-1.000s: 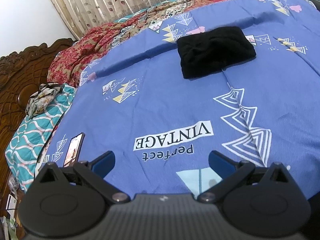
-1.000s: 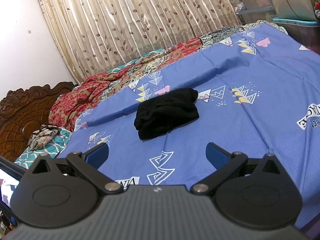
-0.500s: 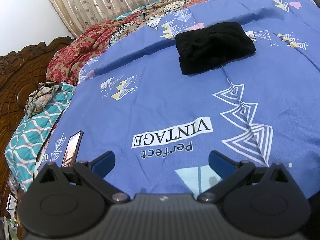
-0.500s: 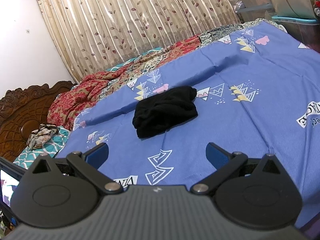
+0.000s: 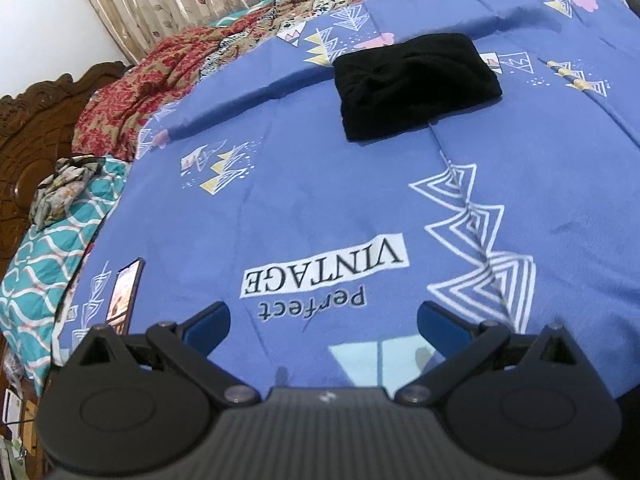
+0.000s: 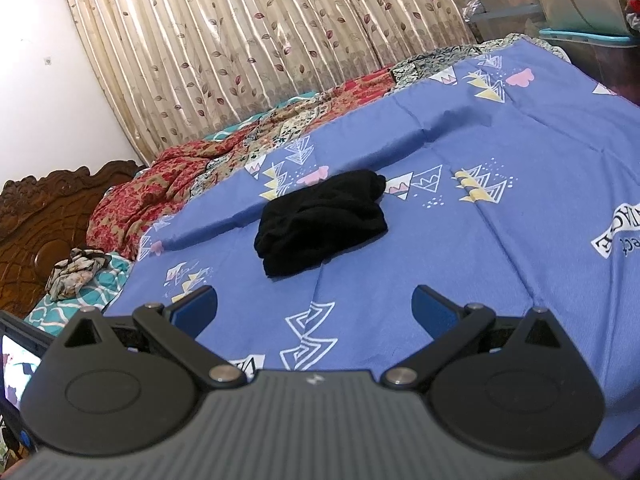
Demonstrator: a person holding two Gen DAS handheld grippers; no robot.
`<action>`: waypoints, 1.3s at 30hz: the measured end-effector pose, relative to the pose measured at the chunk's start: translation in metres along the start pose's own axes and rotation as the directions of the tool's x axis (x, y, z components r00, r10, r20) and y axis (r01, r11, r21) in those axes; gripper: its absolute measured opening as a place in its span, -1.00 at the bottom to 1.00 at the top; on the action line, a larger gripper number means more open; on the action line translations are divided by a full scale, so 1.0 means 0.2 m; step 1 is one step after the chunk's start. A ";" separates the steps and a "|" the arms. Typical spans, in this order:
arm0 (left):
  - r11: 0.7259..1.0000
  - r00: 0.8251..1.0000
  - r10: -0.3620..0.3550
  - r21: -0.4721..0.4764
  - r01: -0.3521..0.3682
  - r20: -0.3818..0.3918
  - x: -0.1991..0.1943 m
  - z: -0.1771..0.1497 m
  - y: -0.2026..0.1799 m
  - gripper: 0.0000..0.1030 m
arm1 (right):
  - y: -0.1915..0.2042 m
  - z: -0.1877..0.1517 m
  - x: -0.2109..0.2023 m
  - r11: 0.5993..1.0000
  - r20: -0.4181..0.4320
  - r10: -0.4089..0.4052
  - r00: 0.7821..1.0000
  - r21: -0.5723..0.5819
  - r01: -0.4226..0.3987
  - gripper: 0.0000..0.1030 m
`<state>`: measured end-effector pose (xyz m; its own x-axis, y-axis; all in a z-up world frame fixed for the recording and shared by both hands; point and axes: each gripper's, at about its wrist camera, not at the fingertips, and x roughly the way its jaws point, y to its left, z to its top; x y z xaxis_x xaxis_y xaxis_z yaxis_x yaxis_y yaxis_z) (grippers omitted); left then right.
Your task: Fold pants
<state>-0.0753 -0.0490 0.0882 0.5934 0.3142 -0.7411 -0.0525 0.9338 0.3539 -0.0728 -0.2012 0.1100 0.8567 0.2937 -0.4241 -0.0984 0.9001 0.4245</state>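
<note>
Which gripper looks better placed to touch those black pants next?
Right, though barely. Both are open and off the pants. The right gripper points straight at them; from the left gripper they lie farther and off-centre.

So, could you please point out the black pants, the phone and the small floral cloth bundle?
black pants (image 5: 416,84), left wrist view, middle of the folded stack.
phone (image 5: 125,290), left wrist view, its lit screen.
floral cloth bundle (image 6: 78,274), right wrist view, middle of the bundle.

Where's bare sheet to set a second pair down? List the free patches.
Widest patch: blue sheet between the folded black pants and the open left gripper, around the VINTAGE print. Also right of the pants. Crowded: the edge by the phone, teal cloth and red quilt.
</note>
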 end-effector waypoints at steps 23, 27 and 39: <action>0.999 0.999 -0.033 0.005 0.033 -0.008 0.09 0.30 -0.06 1.00 | -0.03 0.21 0.16 1.000 0.040 -0.003 0.999 0.000 0.003 1.00; 0.999 0.999 -0.040 0.007 0.040 -0.011 0.11 0.34 -0.06 1.00 | -0.04 0.23 0.18 1.000 0.042 -0.004 0.999 0.006 0.004 1.00; 0.998 0.998 -0.064 0.011 0.064 -0.020 0.17 0.42 -0.10 1.00 | -0.08 0.28 0.24 1.000 0.047 -0.014 0.999 0.006 0.014 1.00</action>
<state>0.0133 -0.0708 0.1052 0.5790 0.2574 -0.7737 -0.0058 0.9501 0.3118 -0.0016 -0.2185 0.1276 0.8811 0.2651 -0.3917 -0.0833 0.9021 0.4234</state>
